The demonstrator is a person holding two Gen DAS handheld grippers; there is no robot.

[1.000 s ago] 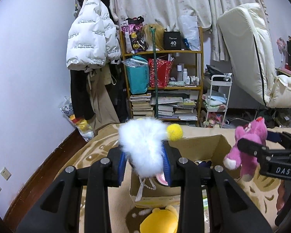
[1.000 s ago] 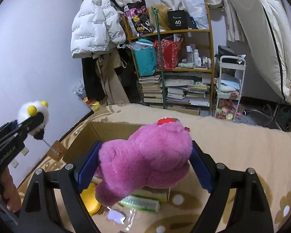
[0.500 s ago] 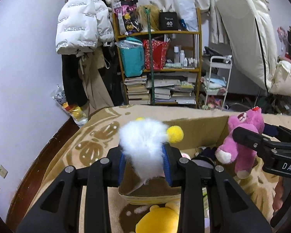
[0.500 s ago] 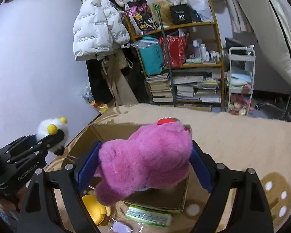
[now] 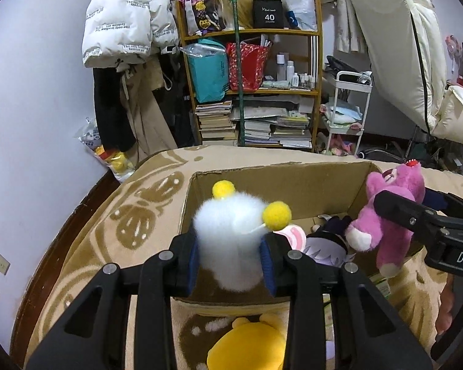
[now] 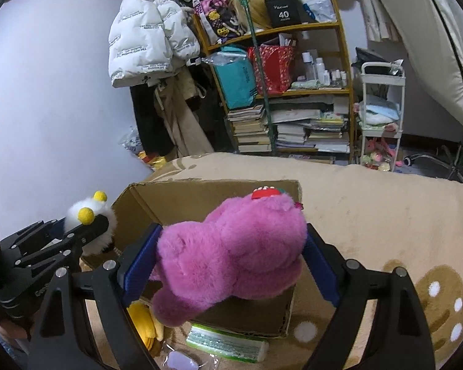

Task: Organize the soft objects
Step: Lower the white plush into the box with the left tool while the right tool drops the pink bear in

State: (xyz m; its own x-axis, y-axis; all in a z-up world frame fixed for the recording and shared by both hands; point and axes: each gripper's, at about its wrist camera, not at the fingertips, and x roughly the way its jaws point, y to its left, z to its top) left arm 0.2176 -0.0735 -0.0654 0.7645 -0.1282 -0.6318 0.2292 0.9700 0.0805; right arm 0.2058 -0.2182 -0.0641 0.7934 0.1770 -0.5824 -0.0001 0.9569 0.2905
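Observation:
My left gripper (image 5: 231, 260) is shut on a white fluffy toy (image 5: 228, 234) with two yellow pompoms, held over the near left rim of an open cardboard box (image 5: 293, 182). My right gripper (image 6: 228, 262) is shut on a pink plush bear (image 6: 231, 256), held over the box's right side; the bear also shows in the left wrist view (image 5: 385, 215). The left gripper and white toy (image 6: 86, 222) show at the left in the right wrist view, beside the box (image 6: 185, 197). Dark and pink soft toys (image 5: 324, 237) lie inside the box.
The box stands on a beige patterned blanket (image 6: 370, 203). A yellow plush (image 5: 250, 345) lies in front of the box, with a green packet (image 6: 228, 342) and a plastic bag beside it. Beyond the bed stand a cluttered bookshelf (image 5: 253, 86), hanging coats and a white trolley (image 5: 348, 108).
Both grippers have moved forward and tilted down towards the box, each still holding its toy. The box interior is now in view in the left wrist view.

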